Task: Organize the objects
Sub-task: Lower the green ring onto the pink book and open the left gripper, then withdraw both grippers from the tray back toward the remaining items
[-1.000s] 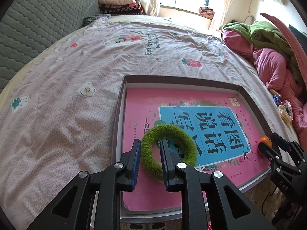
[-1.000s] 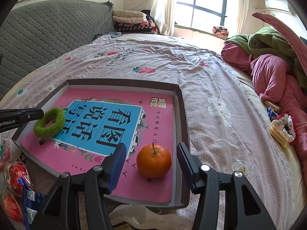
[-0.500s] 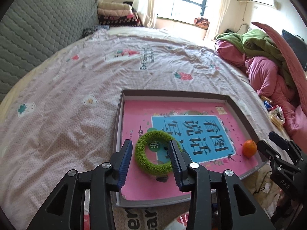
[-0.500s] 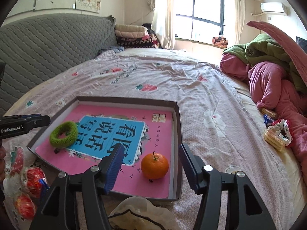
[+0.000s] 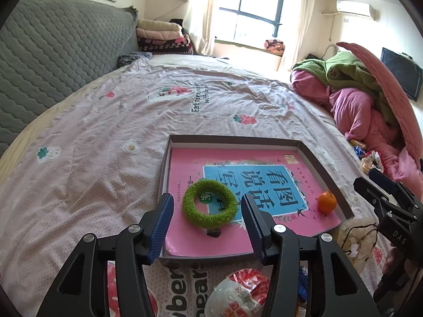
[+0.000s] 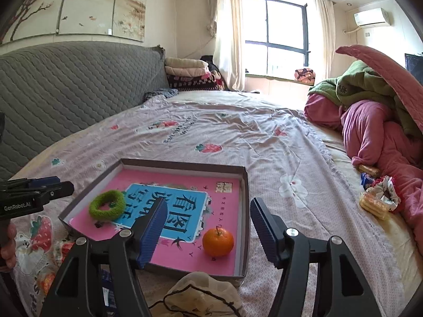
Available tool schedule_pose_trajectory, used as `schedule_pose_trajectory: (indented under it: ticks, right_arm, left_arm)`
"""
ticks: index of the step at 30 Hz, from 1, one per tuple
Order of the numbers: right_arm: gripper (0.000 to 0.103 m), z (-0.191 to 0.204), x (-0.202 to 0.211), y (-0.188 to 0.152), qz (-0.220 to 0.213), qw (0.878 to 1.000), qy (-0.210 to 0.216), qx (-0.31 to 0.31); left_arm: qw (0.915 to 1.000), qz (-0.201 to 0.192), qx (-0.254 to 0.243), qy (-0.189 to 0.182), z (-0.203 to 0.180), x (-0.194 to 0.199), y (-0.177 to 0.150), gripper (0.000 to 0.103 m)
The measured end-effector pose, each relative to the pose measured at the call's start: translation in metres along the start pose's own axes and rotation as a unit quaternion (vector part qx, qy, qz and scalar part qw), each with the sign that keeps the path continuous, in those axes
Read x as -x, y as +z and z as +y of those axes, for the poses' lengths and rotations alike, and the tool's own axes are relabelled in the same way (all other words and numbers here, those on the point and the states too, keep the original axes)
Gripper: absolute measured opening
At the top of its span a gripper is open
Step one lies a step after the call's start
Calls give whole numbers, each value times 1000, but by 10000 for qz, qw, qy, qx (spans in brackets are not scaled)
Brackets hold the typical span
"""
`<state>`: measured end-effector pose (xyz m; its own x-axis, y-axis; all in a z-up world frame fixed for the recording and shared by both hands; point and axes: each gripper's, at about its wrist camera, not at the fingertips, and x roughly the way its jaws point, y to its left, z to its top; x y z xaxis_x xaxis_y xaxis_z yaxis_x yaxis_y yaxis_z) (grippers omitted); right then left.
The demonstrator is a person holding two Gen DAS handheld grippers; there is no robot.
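Change: both grippers have been drawn back from the tray [image 5: 327, 170].
Left gripper [image 5: 207, 223]: opening, empty; green ring [image 5: 209, 207] released on pink book [image 5: 185, 237].
Right gripper [image 6: 207, 228]: opening, empty; orange [image 6: 218, 241] lies in tray.
Surface: floral bedspread [image 6: 238, 137], window [image 6: 275, 26] beyond.

Left gripper [image 5: 207, 220] and right gripper [image 6: 208, 229] angled downward, jaws opening, nothing clamped between pads.

"GenRobot.AI" marks the left gripper [image 6: 37, 198]; "DAS" marks the right gripper [image 5: 391, 211].
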<state>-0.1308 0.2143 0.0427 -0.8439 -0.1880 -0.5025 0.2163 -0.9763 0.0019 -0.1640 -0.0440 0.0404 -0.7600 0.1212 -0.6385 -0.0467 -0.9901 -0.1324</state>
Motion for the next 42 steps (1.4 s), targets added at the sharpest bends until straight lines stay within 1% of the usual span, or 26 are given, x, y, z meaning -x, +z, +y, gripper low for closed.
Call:
schedule_pose_trajectory:
  ticks: [7, 13, 25, 28, 31, 36, 42]
  right_arm:
    - [65, 11, 16, 3, -230, 9994, 130, 203]
    - [65, 10, 12, 0, -98, 9998, 114, 163]
    - [65, 7, 18, -11, 13, 9999, 52, 142]
    - [65, 9, 22, -14, -26, 9998, 32, 179]
    - [65, 10, 28, -17, -77, 9997, 10, 211]
    - [68, 14, 34, -21, -118, 9996, 60, 259]
    - [69, 18, 44, -27, -165, 9993, 44, 338]
  left_arm:
    - [9994, -189, -230, 173, -11, 15, -8, 55]
    - [9990, -258, -316, 188, -15, 26, -18, 55]
    - [9993, -115, -307, 191, -10, 34, -37, 56]
    - [9988, -176, -388, 246, -13, 40, -42, 56]
    - [9988, -167, -417, 198, -14, 44, -47, 56]
    - [9990, -83, -425, 91, -13, 51, -59, 56]
    - [9987, 26, -493, 141, -14, 57, -74, 56]
